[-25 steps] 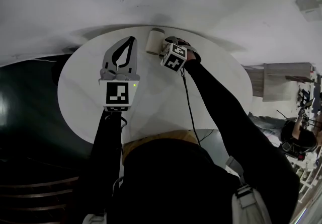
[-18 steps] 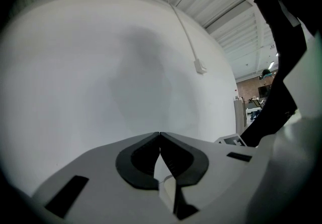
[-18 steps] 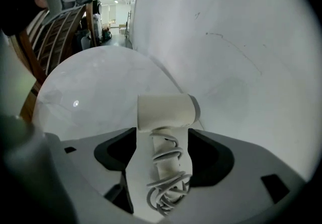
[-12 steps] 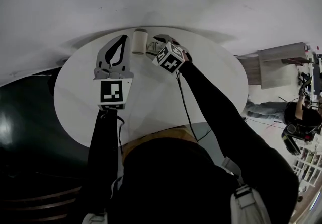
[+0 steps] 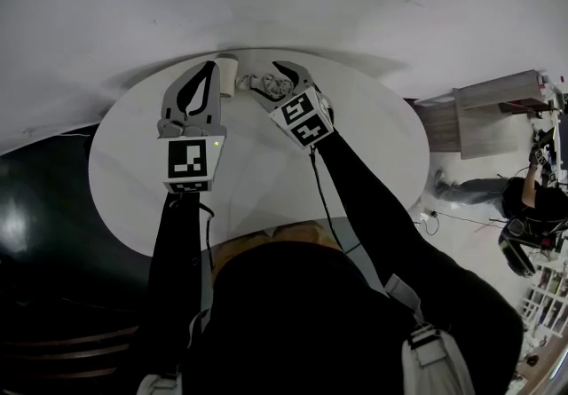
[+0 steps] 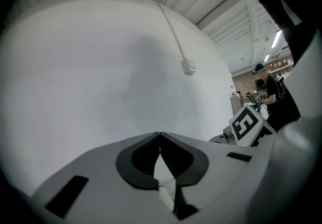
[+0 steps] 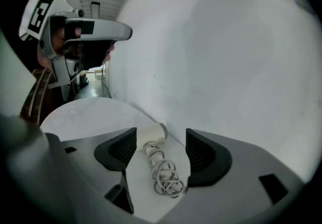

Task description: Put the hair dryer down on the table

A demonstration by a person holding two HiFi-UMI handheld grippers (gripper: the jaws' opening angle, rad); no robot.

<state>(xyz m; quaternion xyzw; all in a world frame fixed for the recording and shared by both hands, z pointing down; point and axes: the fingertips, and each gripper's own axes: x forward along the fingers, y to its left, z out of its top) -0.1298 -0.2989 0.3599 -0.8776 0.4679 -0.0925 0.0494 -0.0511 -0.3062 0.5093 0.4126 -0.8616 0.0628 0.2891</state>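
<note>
Head view: the dryer (image 5: 227, 76) lies on the desk (image 5: 364, 162) at its far edge, beside the wall, with its cord (image 5: 263, 82) coiled next to it. Right gripper (image 5: 277, 81) hangs over the coil; left gripper (image 5: 210, 67) is alongside, likely kept clear.

Left gripper view: fingers (image 6: 151, 150) clenched on nothing, aimed at the wall.

Right gripper view: fingers (image 7: 121, 148) spread wide, gripping nothing. The dryer (image 7: 152, 134) and cord (image 7: 164, 176) rest on the desk (image 7: 85, 112) between them, untouched. Set-down looks finished.

a white wall (image 5: 284, 3) carries a small box (image 6: 189, 66); a person (image 5: 531, 205) stands near a cabinet (image 5: 497, 93); dark floor (image 5: 44, 225) left.
</note>
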